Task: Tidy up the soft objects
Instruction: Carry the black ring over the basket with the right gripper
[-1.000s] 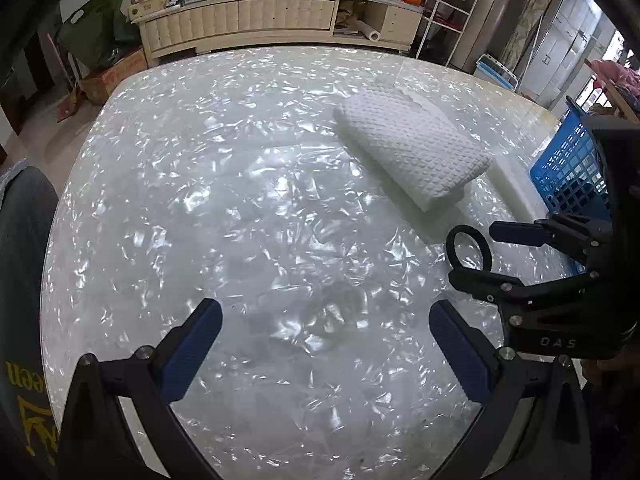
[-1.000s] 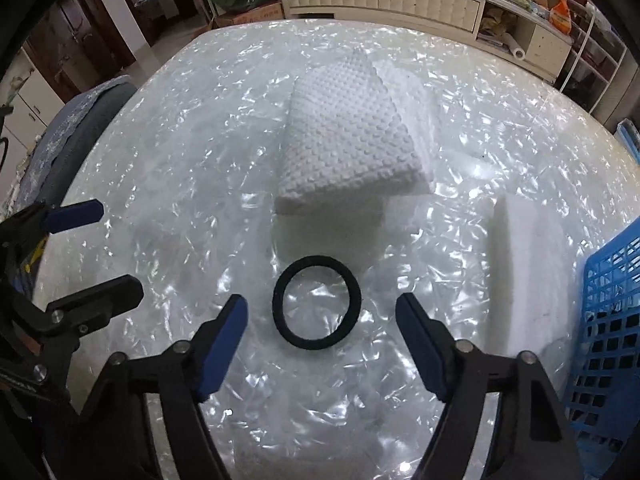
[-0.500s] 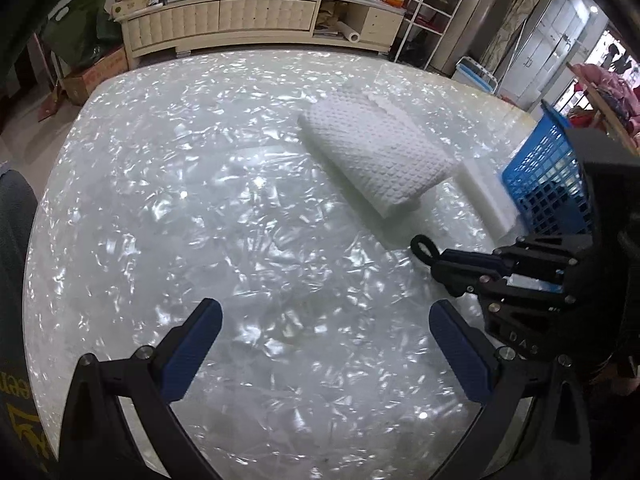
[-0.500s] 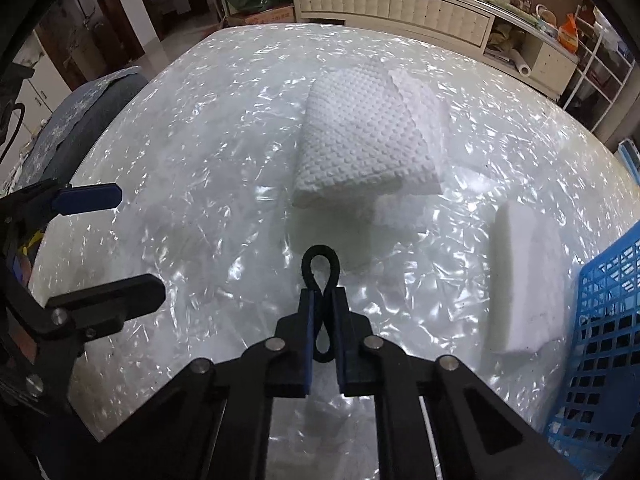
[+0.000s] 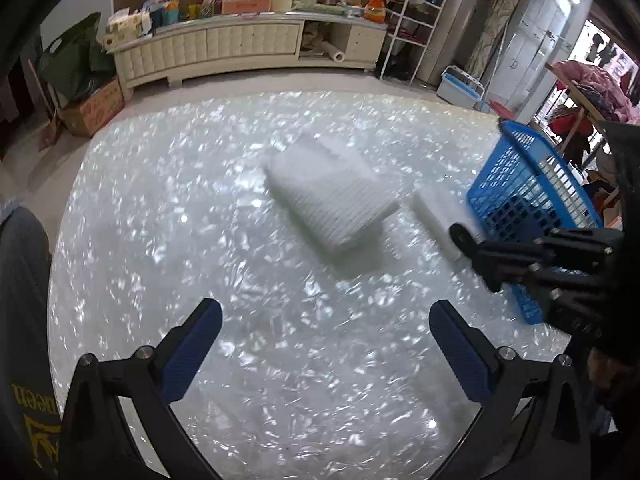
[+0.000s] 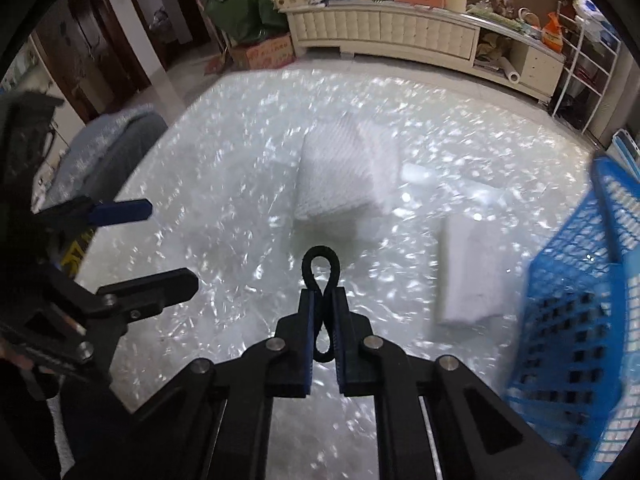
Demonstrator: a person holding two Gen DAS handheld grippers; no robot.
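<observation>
Hair tie point(image 6: 322, 276) was pinched flat in my right gripper point(image 6: 323, 312), above bare table point(image 5: 280, 360) w/ blue basket point(image 6: 580, 320) rim close right; left gripper point(image 5: 324, 344) gaped, holding nothing.

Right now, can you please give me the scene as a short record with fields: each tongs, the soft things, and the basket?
right tongs: shut on hair tie, pinched into a figure eight, above table
left tongs: open, empty, over table
towel: white, folded, on table
sponge: white block, on table beside basket
basket: blue, at right edge
</observation>
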